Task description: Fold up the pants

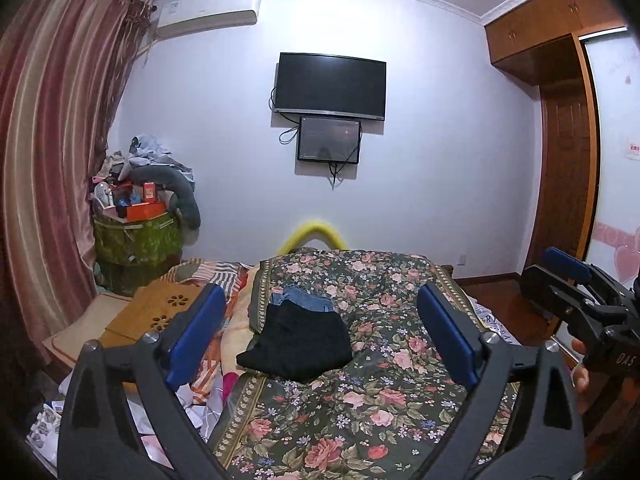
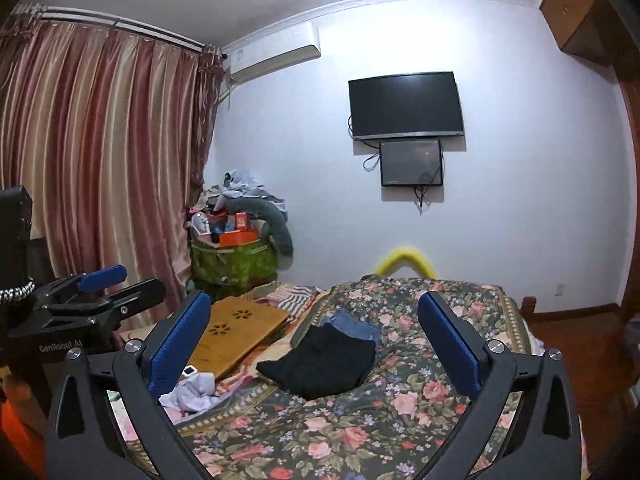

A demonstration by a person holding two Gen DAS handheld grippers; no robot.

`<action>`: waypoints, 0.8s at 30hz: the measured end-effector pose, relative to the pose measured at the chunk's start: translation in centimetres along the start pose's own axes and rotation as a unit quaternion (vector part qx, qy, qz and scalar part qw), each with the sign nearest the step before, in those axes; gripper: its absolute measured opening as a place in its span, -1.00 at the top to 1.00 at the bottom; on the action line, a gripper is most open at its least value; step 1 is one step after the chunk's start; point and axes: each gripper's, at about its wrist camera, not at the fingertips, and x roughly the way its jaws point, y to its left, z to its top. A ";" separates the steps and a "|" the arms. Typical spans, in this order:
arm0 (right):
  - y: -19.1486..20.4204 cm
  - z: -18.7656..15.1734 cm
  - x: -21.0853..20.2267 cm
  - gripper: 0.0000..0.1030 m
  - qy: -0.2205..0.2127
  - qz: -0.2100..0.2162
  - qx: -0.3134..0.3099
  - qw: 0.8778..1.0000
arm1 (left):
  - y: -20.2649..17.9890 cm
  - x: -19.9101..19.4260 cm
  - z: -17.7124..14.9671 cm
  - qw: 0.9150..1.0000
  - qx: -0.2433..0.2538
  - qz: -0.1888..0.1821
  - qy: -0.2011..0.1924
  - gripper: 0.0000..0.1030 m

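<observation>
Looks like the black pants (image 1: 298, 344) are already folded on the bed (image 1: 380, 400) ahead of both spread, empty grippers (image 1: 320, 336) (image 2: 316, 340), so next probably just backing off.

Folded pants on the bed, both grippers held above its near end.

The folded pants (image 1: 298, 346) lie on the quilt (image 1: 384, 400), partly over another garment (image 1: 302, 299), probably jeans, behind them. A wooden board (image 2: 236, 334) lies left of them. On the far wall, the television (image 1: 330, 85) hangs above a smaller screen (image 1: 329, 140).
</observation>
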 end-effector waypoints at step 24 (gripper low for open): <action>-0.5 -1.5 -0.4 -1.00 0.013 0.005 0.019 1.000 | 0.2 1.0 -0.9 1.000 -0.009 -0.004 0.018 -0.99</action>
